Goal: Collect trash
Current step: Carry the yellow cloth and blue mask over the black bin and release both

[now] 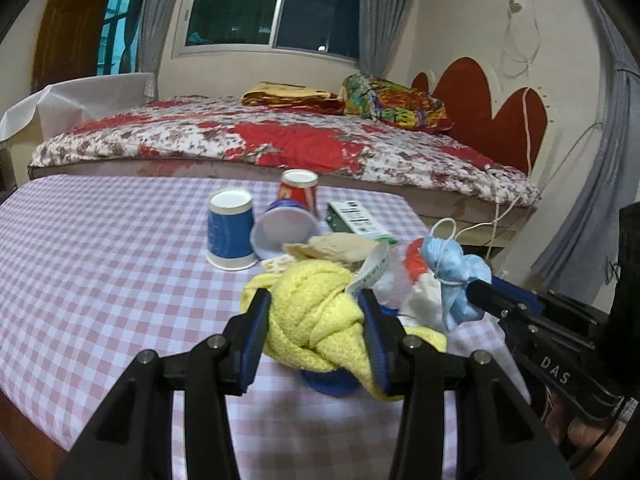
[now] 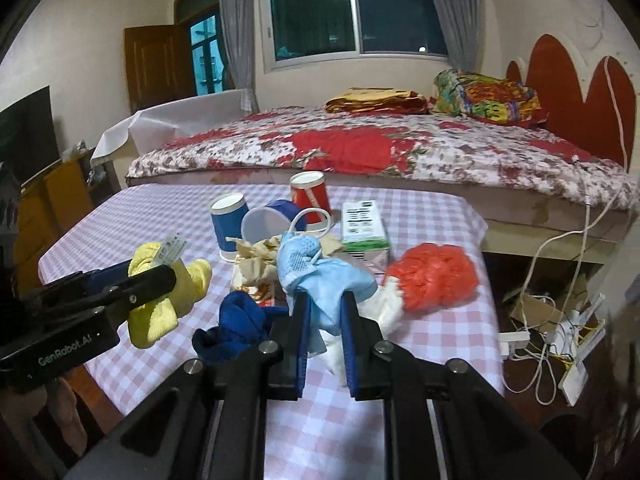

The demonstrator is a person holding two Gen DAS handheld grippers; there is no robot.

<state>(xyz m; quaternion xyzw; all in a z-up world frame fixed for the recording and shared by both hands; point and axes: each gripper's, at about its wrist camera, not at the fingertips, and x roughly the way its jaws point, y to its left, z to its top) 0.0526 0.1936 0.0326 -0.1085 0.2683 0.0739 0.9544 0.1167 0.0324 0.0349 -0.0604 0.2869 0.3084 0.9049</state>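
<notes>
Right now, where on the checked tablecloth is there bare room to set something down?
The checked tablecloth is bare left of the upside-down blue cup, out to its left edge. It is crowded from that cup to the green-and-white box and red plastic bag. Both grippers hold items over the near middle.

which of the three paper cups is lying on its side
The middle cup, blue with its white inside facing the camera. The blue cup and red cup beside it stand upside down.
</notes>
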